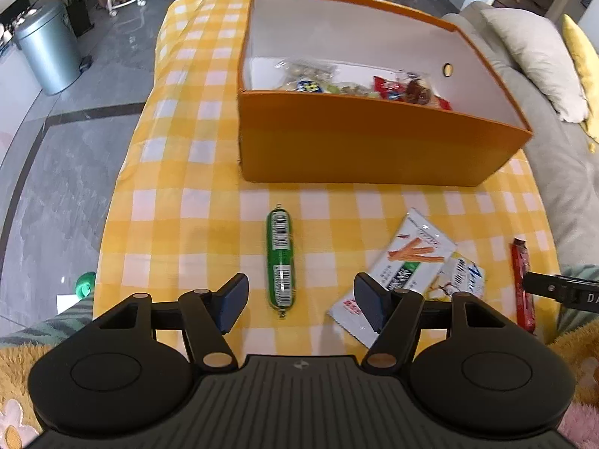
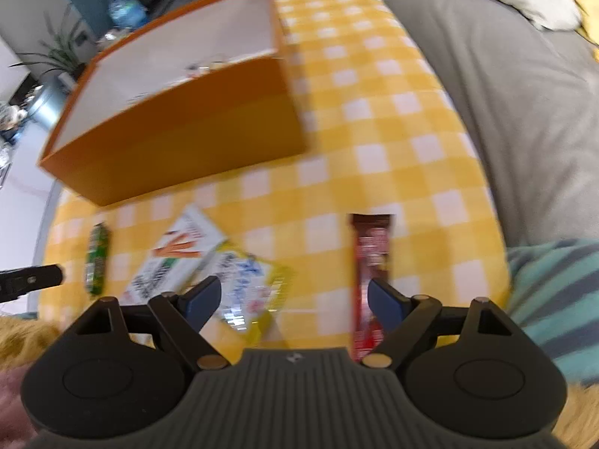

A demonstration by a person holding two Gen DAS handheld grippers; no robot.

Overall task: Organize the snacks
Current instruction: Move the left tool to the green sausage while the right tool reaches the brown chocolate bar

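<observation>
Left wrist view: left gripper (image 1: 301,301) hangs with fingers apart around the green sausage stick (image 1: 280,258), near side of the orange box (image 1: 374,149). Advice: lower squarely, close mid-length. Right gripper (image 2: 294,305) spread, empty.

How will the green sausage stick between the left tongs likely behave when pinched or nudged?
The green sausage stick looks cylindrical, so a sideways nudge may roll it across the checkered cloth. Its glossy casing probably slips; its plump shape suggests it stays fairly stiff.

Right wrist view smeared by blur; orange box (image 2: 179,127) wall hides most snacks (image 1: 359,88) inside
</observation>
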